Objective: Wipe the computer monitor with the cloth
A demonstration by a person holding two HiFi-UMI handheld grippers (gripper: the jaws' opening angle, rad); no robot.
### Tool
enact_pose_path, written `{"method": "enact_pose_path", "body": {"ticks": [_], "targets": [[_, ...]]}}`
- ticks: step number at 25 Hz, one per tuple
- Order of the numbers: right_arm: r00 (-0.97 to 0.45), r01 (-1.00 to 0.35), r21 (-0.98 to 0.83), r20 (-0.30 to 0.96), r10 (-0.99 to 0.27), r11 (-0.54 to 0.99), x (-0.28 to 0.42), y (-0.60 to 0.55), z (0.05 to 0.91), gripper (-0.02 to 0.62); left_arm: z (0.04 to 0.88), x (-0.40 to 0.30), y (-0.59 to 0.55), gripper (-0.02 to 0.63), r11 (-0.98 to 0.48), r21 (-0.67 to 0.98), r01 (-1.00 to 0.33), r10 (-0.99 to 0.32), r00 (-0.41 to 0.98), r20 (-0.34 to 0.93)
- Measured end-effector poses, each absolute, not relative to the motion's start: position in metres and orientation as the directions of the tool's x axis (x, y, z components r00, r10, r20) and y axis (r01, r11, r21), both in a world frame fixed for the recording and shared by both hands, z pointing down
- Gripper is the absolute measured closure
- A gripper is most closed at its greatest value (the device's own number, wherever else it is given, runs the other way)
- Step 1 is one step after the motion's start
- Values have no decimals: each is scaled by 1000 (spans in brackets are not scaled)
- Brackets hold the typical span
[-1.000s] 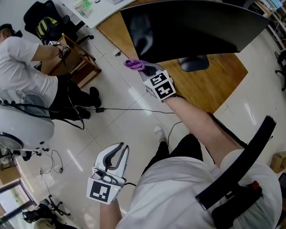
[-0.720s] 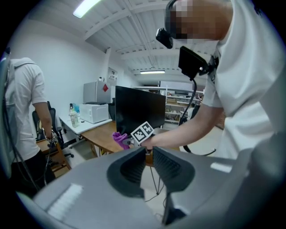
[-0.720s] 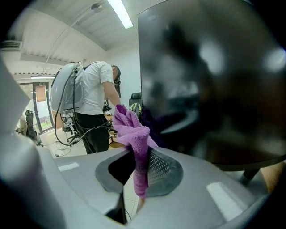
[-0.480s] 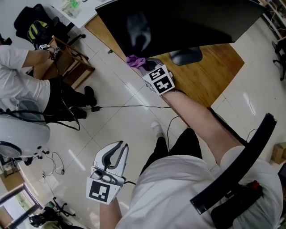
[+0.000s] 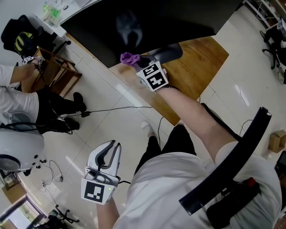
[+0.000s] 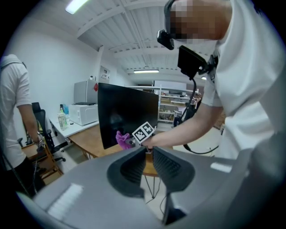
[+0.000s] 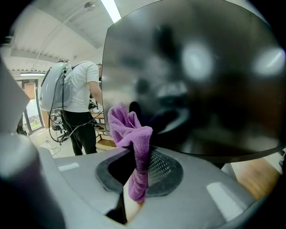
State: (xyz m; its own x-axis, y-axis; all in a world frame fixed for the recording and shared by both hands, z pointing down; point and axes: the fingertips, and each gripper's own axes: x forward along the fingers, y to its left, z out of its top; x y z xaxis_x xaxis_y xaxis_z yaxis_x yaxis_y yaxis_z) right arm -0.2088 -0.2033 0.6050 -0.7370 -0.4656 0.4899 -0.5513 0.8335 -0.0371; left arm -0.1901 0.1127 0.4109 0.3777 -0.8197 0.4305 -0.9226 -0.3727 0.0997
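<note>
The black monitor (image 5: 147, 22) stands on a wooden desk (image 5: 196, 58). My right gripper (image 5: 136, 61) is shut on a purple cloth (image 5: 130, 57), which sits against the screen's lower edge near its left corner. In the right gripper view the cloth (image 7: 129, 134) hangs bunched between the jaws of the right gripper (image 7: 142, 156), just in front of the dark screen (image 7: 201, 76). My left gripper (image 5: 114, 145) hangs low over the floor, far from the desk, shut on nothing. In the left gripper view, past the left gripper (image 6: 149, 152), I see the monitor (image 6: 127, 118) and the cloth (image 6: 121, 138).
The monitor's dark stand base (image 5: 166, 53) rests on the desk behind my right gripper. A seated person (image 5: 18, 103) is at the left beside a small wooden table (image 5: 56, 71). A black cable (image 5: 111, 108) crosses the tiled floor. A white desk with bottles (image 5: 53, 11) stands far left.
My right gripper has carried the cloth from the screen's lower left corner a little way along the bottom edge. The left gripper has stayed low and shut.
</note>
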Motion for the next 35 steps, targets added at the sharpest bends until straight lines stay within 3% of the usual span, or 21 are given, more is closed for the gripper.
{"method": "enact_pose_path", "body": {"ticks": [35], "targets": [[-648, -677, -30, 497, -577, 735, -43, -306, 603, 548, 401, -78, 38, 535, -466, 66, -882, -782, 446, 436]]}}
